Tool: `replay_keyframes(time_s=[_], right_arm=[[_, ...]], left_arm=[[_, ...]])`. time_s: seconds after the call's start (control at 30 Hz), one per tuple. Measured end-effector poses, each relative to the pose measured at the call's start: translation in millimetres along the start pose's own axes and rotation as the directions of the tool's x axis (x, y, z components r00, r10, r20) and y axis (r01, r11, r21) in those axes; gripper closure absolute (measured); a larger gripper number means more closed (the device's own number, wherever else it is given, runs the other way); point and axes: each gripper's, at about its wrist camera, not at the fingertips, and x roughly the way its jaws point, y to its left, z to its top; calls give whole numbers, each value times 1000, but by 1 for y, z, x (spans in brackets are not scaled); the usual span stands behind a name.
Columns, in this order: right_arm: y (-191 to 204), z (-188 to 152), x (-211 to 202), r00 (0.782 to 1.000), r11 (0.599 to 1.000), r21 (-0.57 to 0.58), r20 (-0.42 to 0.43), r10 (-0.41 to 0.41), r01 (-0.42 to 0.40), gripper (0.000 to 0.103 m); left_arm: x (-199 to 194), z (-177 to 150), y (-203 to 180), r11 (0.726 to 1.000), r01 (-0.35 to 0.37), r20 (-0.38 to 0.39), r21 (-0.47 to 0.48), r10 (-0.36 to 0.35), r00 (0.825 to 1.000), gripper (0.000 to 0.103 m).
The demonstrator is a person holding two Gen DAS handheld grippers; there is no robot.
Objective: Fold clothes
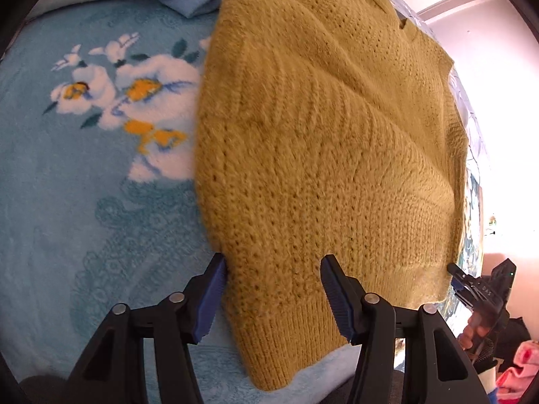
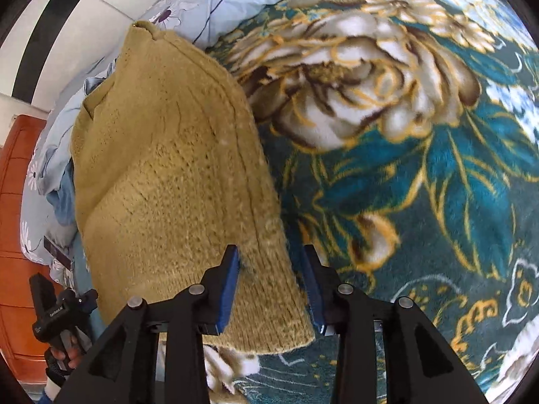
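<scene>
On the bed, left wrist view: mustard sweater [image 1: 323,141] lies flat on the light blue floral blanket [image 1: 84,168], long axis running away from you, hem nearest. Your left gripper [image 1: 273,299] straddles the hem's left corner, jaws apart, knit between them but the pads don't look clamped; I'd call it released. Right gripper [image 1: 471,286] sits at the hem's far right corner.

Right wrist view: same sweater [image 2: 168,181], right edge on the teal floral blanket [image 2: 421,168]. Your right gripper [image 2: 269,286] brackets the right hem corner, jaws parted, not squeezing. Left gripper [image 2: 57,309] shows low left. Each hand is nearest its own corner; the fold likely goes hem toward collar.
</scene>
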Motion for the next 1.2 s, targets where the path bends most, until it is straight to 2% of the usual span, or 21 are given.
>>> replay_keyframes(time_s=[0.1,0.2,0.27,0.33,0.47,0.57,0.67,0.73,0.83,0.93,0.97,1.03,1.17,1.2], right_arm=[[-2,-7,-1,999,998,44,13,34,-35,65],[3,-10,-3,999,997,58,13,48,-48,87],[9,-11,-11,998,997,50,19,57,-57,89],[12,-11,-26,997,997,44,48,62,-64,90],[-2,-6,-47,996,997,79,90,-2,-5,90],[-17,-6,-39,996,994,89,50,-68,63,90],[-24,-5,-32,997,991,117,35,-64,60,90],[-20,-3,-33,997,994,87,28,-71,69,89],[-12,1,-39,996,996,24,16,-85,85,86],[3,9,-54,986,983,-86,58,-159,164,81],[10,17,-60,979,974,-120,83,-184,193,81],[26,38,-71,974,964,-169,136,-182,204,80],[85,97,-64,973,948,-271,204,-111,165,78],[102,113,-58,974,945,-293,211,-87,148,72]], left_arm=[[-4,-2,-2,1000,13,14,-10,-13,1000,47],[-8,-3,-3,1000,3,24,-21,-2,1000,61],[-11,-4,-4,1000,-10,29,-25,11,1000,77],[-14,-6,-5,1000,-18,34,-21,19,999,85],[-14,-14,-10,1000,-3,10,10,3,1000,86],[-12,-18,-18,998,-18,4,52,18,1000,86],[-13,-13,-25,997,-17,1,74,17,1000,85],[-14,-8,-33,996,-3,-5,86,3,1000,85],[-29,1,-23,993,10,-10,119,-9,1000,79],[-42,1,-14,987,16,21,162,-20,1000,73],[-49,11,-14,984,10,43,176,-18,999,70],[-58,38,-19,978,-14,88,206,-4,996,67],[-66,114,-41,960,-94,186,263,45,981,63],[-65,133,-48,955,-115,215,272,56,975,61]])
